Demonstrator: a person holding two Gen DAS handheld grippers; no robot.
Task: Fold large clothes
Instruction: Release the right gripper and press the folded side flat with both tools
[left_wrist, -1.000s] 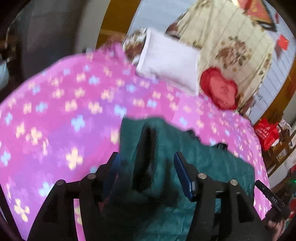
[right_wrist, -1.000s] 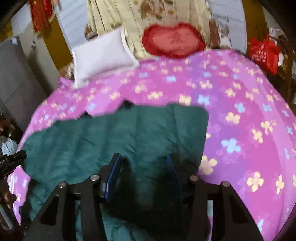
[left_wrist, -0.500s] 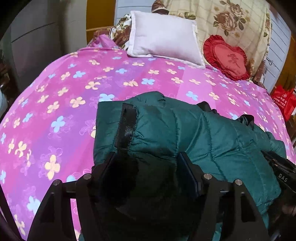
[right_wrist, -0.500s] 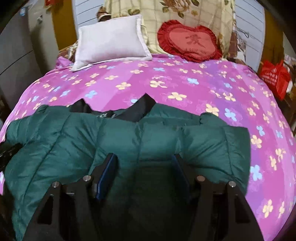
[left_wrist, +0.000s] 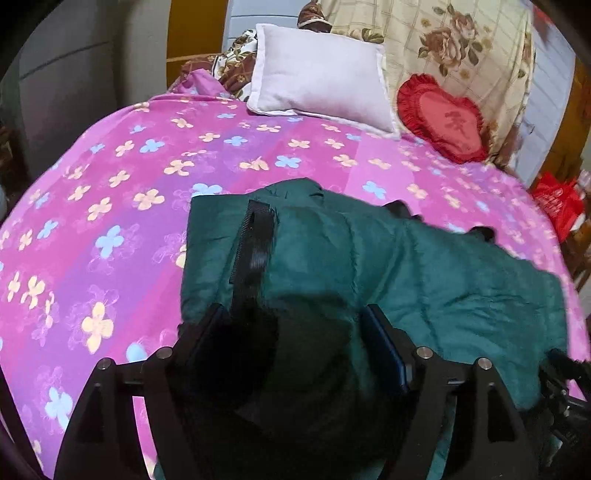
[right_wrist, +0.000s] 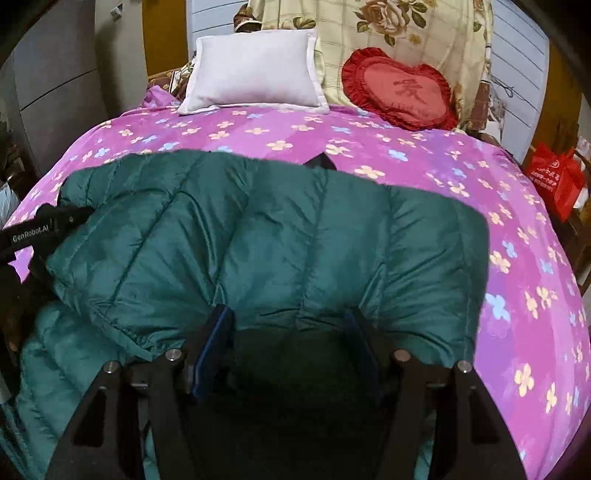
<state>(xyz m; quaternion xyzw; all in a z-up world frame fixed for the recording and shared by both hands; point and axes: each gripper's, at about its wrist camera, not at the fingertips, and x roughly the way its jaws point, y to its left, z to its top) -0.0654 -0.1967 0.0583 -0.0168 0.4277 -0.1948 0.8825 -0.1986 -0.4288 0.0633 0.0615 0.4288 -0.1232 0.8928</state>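
At six o'clock in the left wrist view, the left hand-held gripper stands with its jaws spread wide, a dark bunch of the green puffer jacket filling the space between them; whether the pads actually press the cloth, I cannot tell. Just beyond the left finger, toward eleven o'clock, a black zipper strip runs up the jacket's folded edge. From there the jacket spreads out toward three o'clock across the pink flowered bedspread.

At six o'clock in the right wrist view, the right hand-held gripper is likewise spread wide, with a fold of the same jacket lying between its blue-padded fingers; again the grip itself cannot be told. The quilted panel drapes over the bedspread from nine o'clock to two o'clock, a black bit of lining showing at its far edge near twelve. At nine o'clock the other tool's black body reaches in, touching the jacket's left end.

Farther out, at the head of the bed, a white pillow leans at twelve o'clock with a red heart-shaped cushion just beside it at one o'clock, both against a cream rose-print cloth. Off the bed at three o'clock stands a red bag.
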